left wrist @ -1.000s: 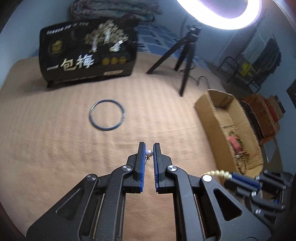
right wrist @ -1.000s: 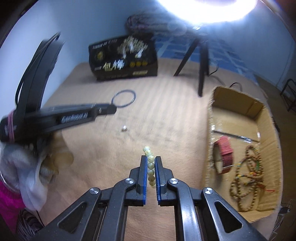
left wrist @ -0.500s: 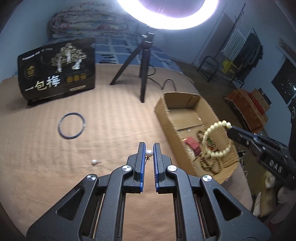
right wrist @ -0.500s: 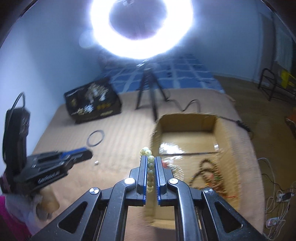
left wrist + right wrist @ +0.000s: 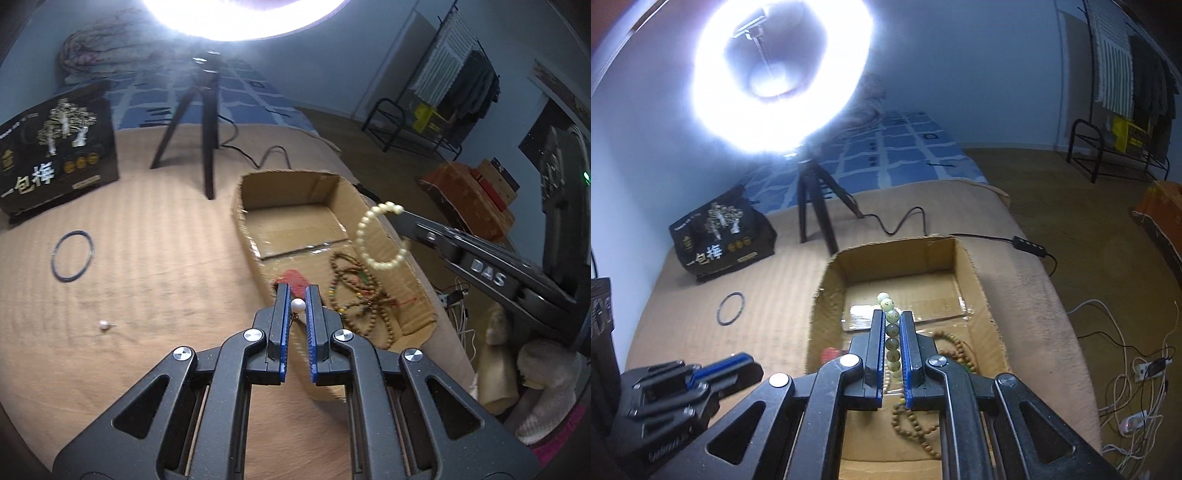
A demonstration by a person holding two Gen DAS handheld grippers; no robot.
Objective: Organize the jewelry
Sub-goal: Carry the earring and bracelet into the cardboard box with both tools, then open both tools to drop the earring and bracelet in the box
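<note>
Two readable marks: "一包梅" on black bag [image 5: 55, 162], "DAS" along right gripper [image 5: 397, 214]. Cardboard box [image 5: 827, 280] holding wooden bead strands [image 5: 354, 291]. Right gripper clamped on pale bead bracelet [image 5: 892, 332], hanging over box. Left gripper [image 5: 297, 295] pinching pearl earring [image 5: 297, 305] at fingertips, above box's near edge.

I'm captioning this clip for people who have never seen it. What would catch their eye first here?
First the glaring white ring light on its black tripod at the back. Then the right gripper, shut on a pale green bead bracelet that hangs over the open cardboard box, where brown wooden bead strands already lie. Beside it, the left gripper pinches a small white pearl earring.
</note>
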